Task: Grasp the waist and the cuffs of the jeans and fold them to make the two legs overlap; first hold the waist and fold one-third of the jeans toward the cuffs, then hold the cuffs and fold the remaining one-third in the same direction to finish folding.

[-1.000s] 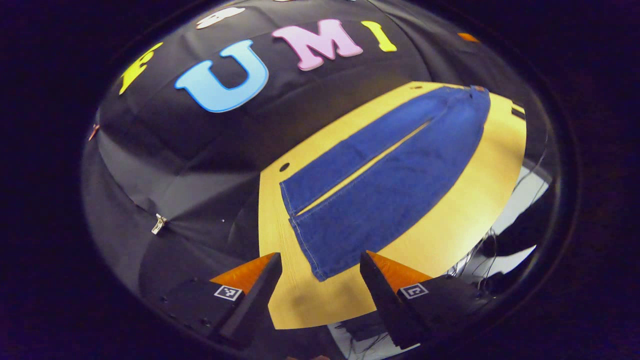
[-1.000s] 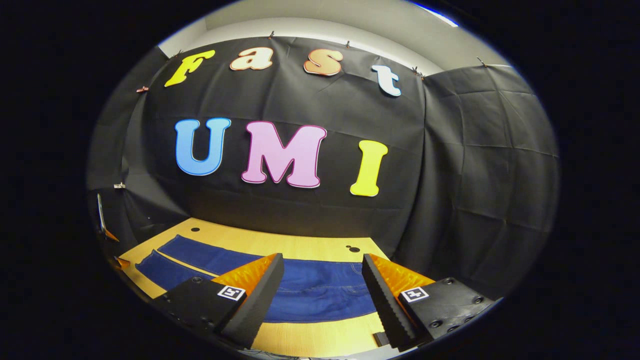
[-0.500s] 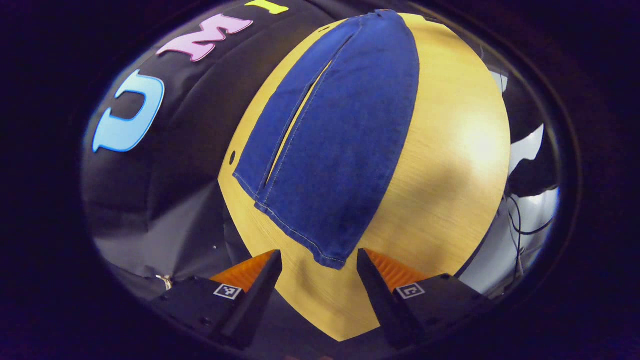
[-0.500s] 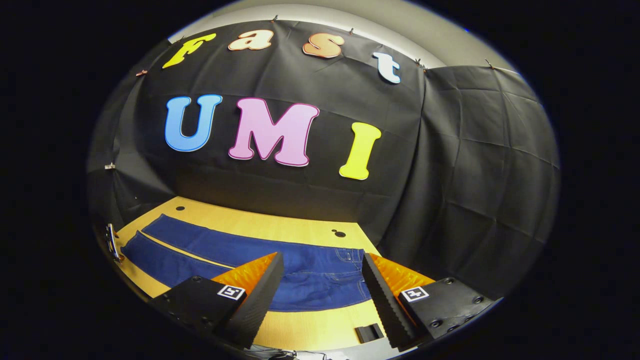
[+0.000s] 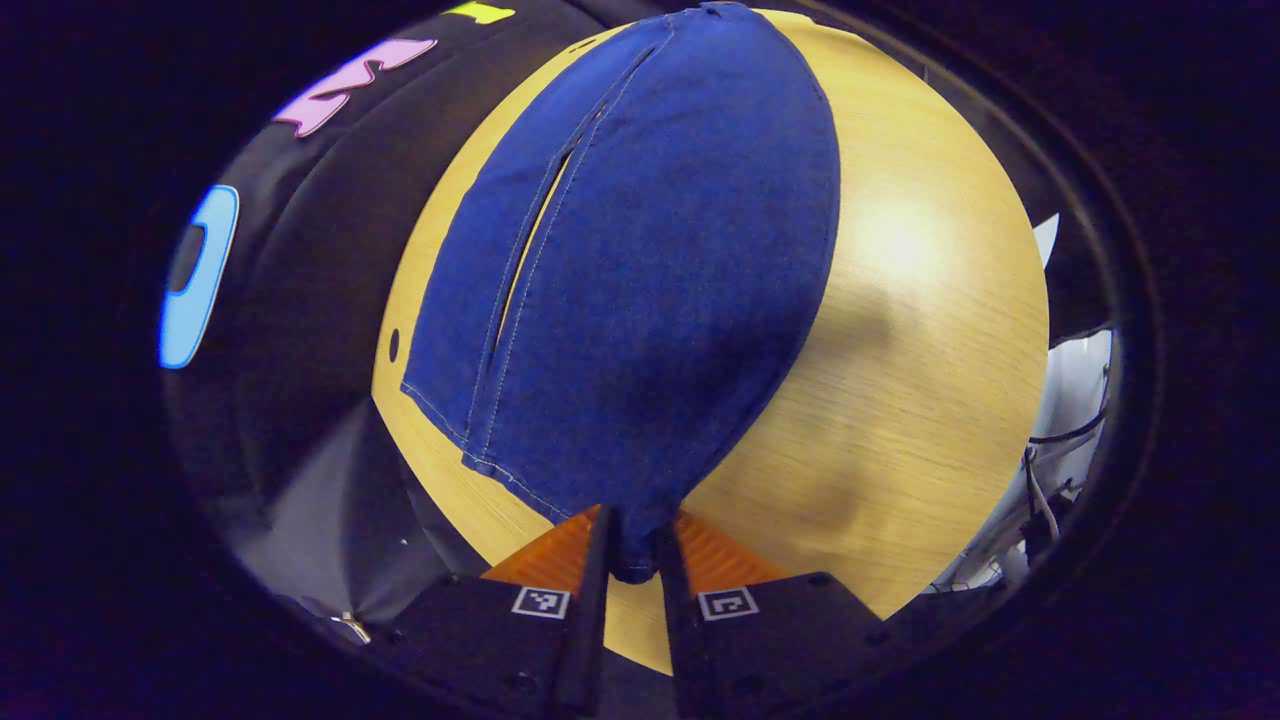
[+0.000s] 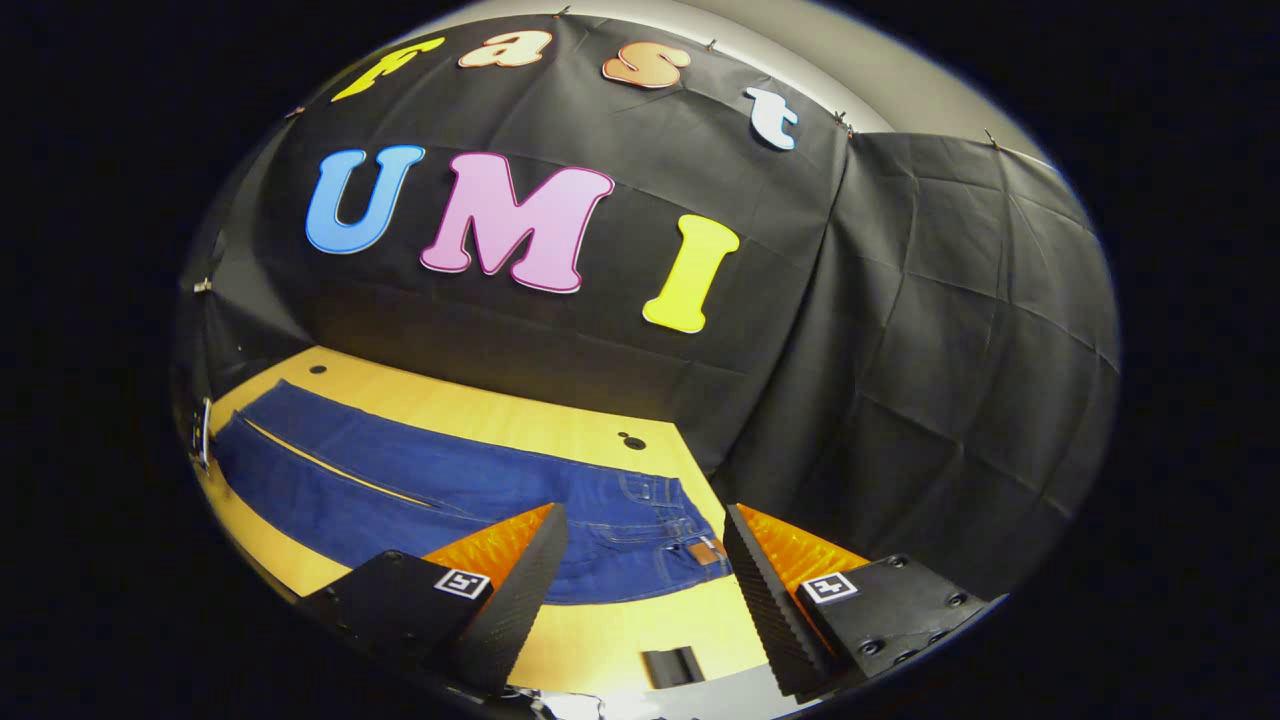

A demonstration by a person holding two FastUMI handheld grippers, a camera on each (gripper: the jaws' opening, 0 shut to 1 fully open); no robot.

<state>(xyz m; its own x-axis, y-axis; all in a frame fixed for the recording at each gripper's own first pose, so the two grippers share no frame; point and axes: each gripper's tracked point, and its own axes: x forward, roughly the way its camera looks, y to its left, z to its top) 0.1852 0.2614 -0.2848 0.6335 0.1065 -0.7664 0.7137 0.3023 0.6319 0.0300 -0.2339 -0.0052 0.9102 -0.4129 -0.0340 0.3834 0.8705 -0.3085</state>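
Blue jeans (image 5: 640,270) lie flat on the yellow wooden table (image 5: 900,380), legs side by side with a narrow gap between them. My left gripper (image 5: 632,560) is shut on the corner of the near leg's cuff (image 5: 560,480). In the right gripper view the jeans (image 6: 420,490) stretch across the table (image 6: 620,630), waist (image 6: 680,530) with a brown patch toward the right. My right gripper (image 6: 645,580) hangs open above the waist end, nothing between its fingers.
Black cloth walls close the table's far and right sides. Small round holes (image 6: 632,441) dot the tabletop. A small dark block (image 6: 670,665) sits at the near table edge in the right gripper view. Cables (image 5: 1050,480) hang past the table's edge.
My left gripper moved down onto the near cuff corner and shut on it. My right gripper tilted down and shifted, bringing more of the waist into view; it stays open.
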